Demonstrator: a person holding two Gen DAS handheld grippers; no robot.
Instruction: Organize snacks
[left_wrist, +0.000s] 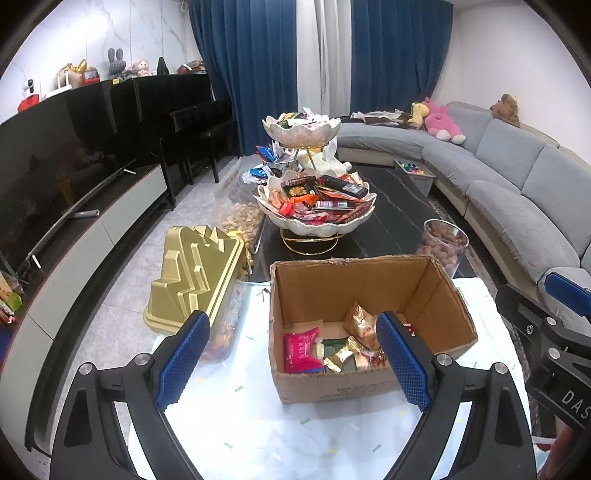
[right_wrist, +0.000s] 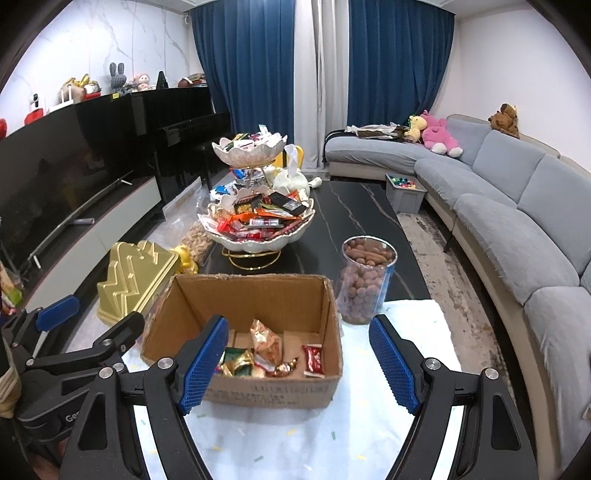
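on white cloth near table edge: open brown cardboard box (left_wrist: 369, 384), wrapped snacks (left_wrist: 334, 350) loose on its floor. left gripper (left_wrist: 291, 345) spread wide, holding nothing, above box. right gripper (right_wrist: 297, 349) likewise wide, unloaded. behind box: white two-tier petal-shaped bowl stand (right_wrist: 258, 243) heaped with snack packets; clear jar of brown nuts (right_wrist: 364, 284) beside box.

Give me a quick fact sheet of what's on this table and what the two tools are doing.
box: open cardboard box on a white cloth
contents: a few wrapped snacks
beyond it: two-tier snack stand, heaped full
beside the box: clear jar of brown nuts; gold lid
left gripper: open, empty
right gripper: open, empty
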